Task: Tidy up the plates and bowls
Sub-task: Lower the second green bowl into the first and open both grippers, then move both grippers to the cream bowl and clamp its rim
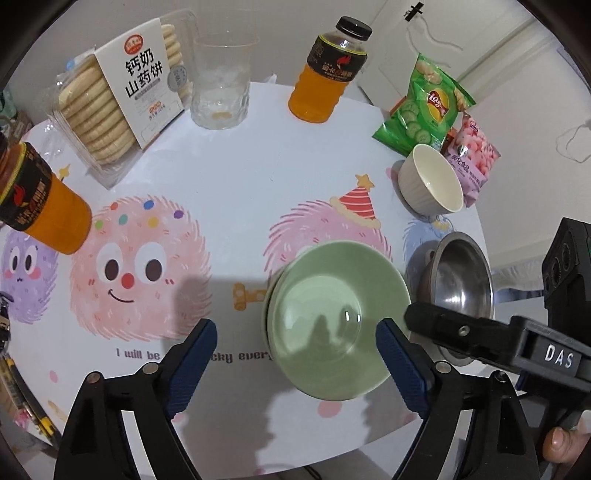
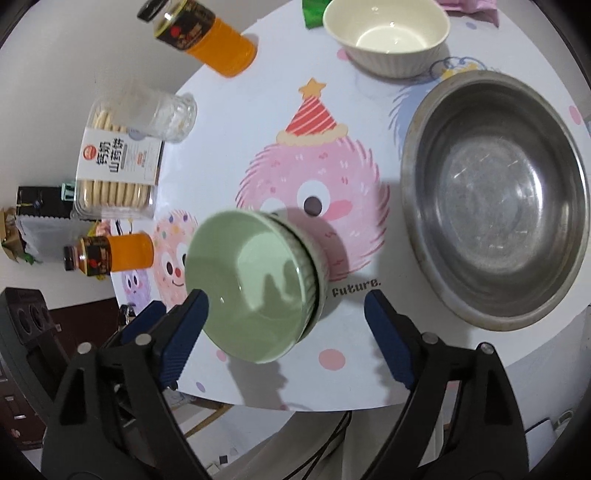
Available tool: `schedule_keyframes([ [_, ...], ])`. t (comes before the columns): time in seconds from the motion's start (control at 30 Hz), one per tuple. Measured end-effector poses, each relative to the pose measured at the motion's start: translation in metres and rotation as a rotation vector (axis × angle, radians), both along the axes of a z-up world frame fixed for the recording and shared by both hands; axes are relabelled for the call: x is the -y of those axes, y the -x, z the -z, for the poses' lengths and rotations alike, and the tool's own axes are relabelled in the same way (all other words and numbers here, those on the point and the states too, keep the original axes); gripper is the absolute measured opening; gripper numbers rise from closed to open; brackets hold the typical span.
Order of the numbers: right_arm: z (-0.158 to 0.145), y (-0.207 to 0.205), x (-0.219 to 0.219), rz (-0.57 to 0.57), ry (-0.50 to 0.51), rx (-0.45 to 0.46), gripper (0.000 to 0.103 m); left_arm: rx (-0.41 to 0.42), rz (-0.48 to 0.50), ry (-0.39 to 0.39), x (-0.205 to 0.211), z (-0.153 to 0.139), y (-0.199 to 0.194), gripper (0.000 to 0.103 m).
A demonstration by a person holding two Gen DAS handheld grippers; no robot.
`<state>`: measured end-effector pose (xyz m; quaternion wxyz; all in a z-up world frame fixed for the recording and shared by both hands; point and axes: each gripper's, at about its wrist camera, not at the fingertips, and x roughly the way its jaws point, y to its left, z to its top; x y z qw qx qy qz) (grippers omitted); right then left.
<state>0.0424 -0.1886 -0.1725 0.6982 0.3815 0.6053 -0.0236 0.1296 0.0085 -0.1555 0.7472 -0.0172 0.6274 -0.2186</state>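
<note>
- Left tool [image 1: 295,365]: jaws wide, nothing gripped; the green bowls sit partly between its blue pads, no pad pressing.
- Right tool [image 2: 286,332]: jaws wide too, empty; same green stack sits between and just ahead of its pads.
- Green bowls [image 1: 334,317]: two nested, one inside the other, upright on the bench [image 1: 240,177] near its front edge, over the pink monster print.
- Steel bowl [image 2: 496,199]: just beside the green stack on the right, upright, empty, largest of the lot.
- White bowl [image 2: 388,33]: further back, ribbed outside, empty, near the snack bags [image 1: 428,103].
- Clutter not part of the job: two juice bottles [image 1: 328,70], a glass [image 1: 221,77], a biscuit pack [image 1: 118,96].
- Handling, my read: green and white bowls look like glazed ceramic, so stiff, slick, chip-prone, moderately heavy; set down gently, no clanking into each other.
- Steel bowl likely light, stiff, tough, but smooth; thin rim may slip or tip under a one-sided pinch.
- Where to grip: pinch across the rim wall, one pad inside and one outside; bodies look too wide to span.
- Stack looks seated but slightly off-centre; lifting only the inner rim may leave the lower bowl behind.
- Progress guess: green pair nested, white and steel not yet grouped.
</note>
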Motion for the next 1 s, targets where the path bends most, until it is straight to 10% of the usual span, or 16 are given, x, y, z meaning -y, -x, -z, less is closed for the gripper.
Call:
schedule_keyframes([
  [0.53, -0.034, 0.027, 0.006, 0.080, 0.000, 0.080, 0.096, 0.009, 0.021, 0.047, 0.009, -0.021, 0.015, 0.103],
  [1.0, -0.038, -0.002, 0.149, 0.218, -0.013, 0.097, 0.096, 0.039, 0.132, 0.010, 0.141, -0.028, -0.025, 0.103],
])
